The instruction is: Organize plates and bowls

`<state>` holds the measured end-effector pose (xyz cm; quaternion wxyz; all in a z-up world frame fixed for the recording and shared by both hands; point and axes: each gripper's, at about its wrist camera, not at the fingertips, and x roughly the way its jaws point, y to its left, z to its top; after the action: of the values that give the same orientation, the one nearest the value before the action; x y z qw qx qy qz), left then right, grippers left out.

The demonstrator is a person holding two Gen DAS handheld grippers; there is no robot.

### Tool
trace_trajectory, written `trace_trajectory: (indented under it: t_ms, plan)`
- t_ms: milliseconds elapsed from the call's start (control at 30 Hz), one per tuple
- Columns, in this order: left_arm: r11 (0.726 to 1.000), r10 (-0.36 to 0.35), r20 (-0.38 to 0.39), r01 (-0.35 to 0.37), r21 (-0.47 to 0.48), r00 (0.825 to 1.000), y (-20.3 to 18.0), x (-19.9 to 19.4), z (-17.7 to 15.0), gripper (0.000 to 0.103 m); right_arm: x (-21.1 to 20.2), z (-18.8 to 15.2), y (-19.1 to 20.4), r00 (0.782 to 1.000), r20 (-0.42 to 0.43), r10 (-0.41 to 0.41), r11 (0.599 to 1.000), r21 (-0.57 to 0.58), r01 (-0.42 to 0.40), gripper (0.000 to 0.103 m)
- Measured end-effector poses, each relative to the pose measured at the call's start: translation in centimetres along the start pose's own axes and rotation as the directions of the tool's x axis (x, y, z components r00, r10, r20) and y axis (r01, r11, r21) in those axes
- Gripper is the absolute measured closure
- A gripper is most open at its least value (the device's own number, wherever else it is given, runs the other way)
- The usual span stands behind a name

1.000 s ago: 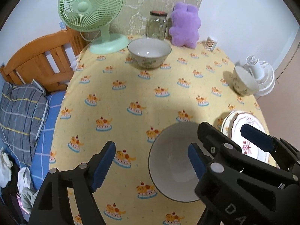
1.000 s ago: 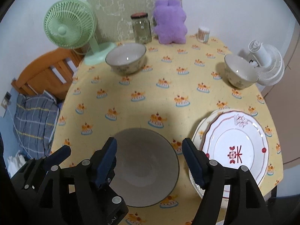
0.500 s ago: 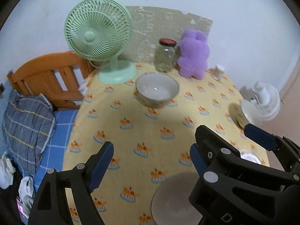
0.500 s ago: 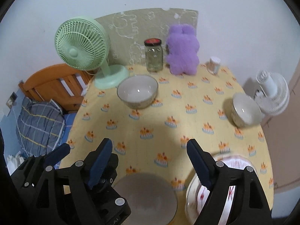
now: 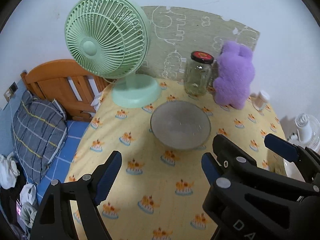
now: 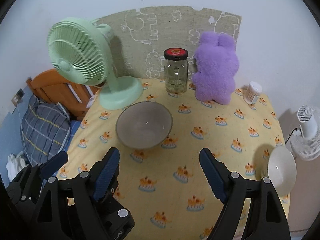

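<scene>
A large patterned bowl (image 5: 180, 128) stands upright on the yellow tablecloth (image 5: 152, 180), just beyond both grippers. My left gripper (image 5: 160, 172) hovers in front of it, open, with only cloth between its blue pads. My right gripper (image 6: 160, 172) is close beside it on the right, open too and holding nothing. In the right wrist view the same bowl (image 6: 144, 128) lies ahead and slightly left. A smaller white bowl (image 6: 282, 172) sits near the table's right edge, beside the right finger. The left gripper's pad (image 6: 54, 164) shows at lower left.
Along the back wall stand a green fan (image 6: 80, 60), a glass jar (image 6: 176, 72) with a red lid, a purple plush toy (image 6: 216, 70) and a small toothpick pot (image 6: 253, 93). A white fan (image 6: 308, 136) stands off the right edge. A bed with a checked pillow (image 5: 38, 128) lies left.
Both grippers have travelled forward across the table toward the far bowl, which now looks much nearer. The near grey bowl and the stacked plates have dropped out of view. Both stay open.
</scene>
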<state>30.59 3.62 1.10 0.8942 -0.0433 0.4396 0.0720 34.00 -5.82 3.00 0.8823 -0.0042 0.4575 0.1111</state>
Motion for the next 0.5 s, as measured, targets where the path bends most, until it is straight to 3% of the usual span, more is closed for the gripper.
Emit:
trace_trajectory:
  t_ms: [500]
  plan:
    - [0.998, 0.059, -0.006, -0.059, -0.025, 0.998, 0.4, 8.5, 3.9, 0.033, 9.7, 4.8, -1.0, 1.0, 0.002, -0.002, 1.0, 0.022, 0.002, 0.022]
